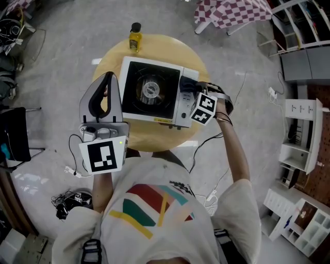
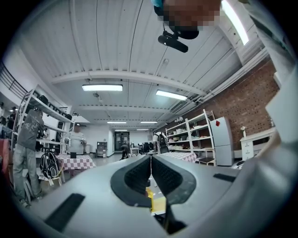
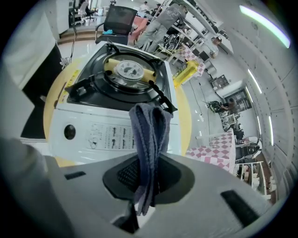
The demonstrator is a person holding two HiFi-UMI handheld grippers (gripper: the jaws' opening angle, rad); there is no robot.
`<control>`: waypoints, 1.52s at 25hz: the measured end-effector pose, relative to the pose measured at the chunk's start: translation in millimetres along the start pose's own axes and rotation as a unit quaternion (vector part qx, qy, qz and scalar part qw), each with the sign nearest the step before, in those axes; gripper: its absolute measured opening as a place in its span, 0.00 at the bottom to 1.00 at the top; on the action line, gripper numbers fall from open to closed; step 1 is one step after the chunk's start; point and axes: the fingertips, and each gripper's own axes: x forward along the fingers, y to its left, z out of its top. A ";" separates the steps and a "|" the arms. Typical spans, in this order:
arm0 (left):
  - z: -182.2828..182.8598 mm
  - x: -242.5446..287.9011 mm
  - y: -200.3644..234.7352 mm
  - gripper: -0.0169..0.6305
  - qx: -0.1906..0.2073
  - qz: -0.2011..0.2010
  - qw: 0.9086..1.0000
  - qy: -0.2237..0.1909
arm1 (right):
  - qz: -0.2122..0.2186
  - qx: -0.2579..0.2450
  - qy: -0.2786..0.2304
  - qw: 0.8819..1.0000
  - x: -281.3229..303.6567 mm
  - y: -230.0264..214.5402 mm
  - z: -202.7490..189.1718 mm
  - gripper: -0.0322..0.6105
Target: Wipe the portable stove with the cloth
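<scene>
The portable stove [image 1: 152,93], white-sided with a black top and a round burner, sits on a round wooden table [image 1: 191,56]. My right gripper [image 1: 192,92] is at the stove's right end, over its white control panel [image 3: 93,135], and is shut on a grey-blue cloth [image 3: 148,130]. The cloth hangs folded between the jaws, just before the stove's [image 3: 121,76] black top. My left gripper [image 1: 109,77] is held up at the stove's left side, apart from it. In the left gripper view its pads [image 2: 139,174] are pressed together with nothing between them, aimed across the room.
A yellow bottle [image 1: 135,37] stands at the table's far edge, also seen as the yellow bottle [image 3: 188,72] behind the stove. Cables [image 1: 67,198] lie on the floor at the left. A checked-cloth table [image 1: 232,11] and white shelves [image 1: 301,134] stand to the right.
</scene>
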 end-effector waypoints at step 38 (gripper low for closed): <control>-4.2 24.3 10.2 0.04 -0.028 0.014 0.999 -0.023 | 0.110 -0.030 -0.037 0.993 -71.9 154.3 7.7 0.10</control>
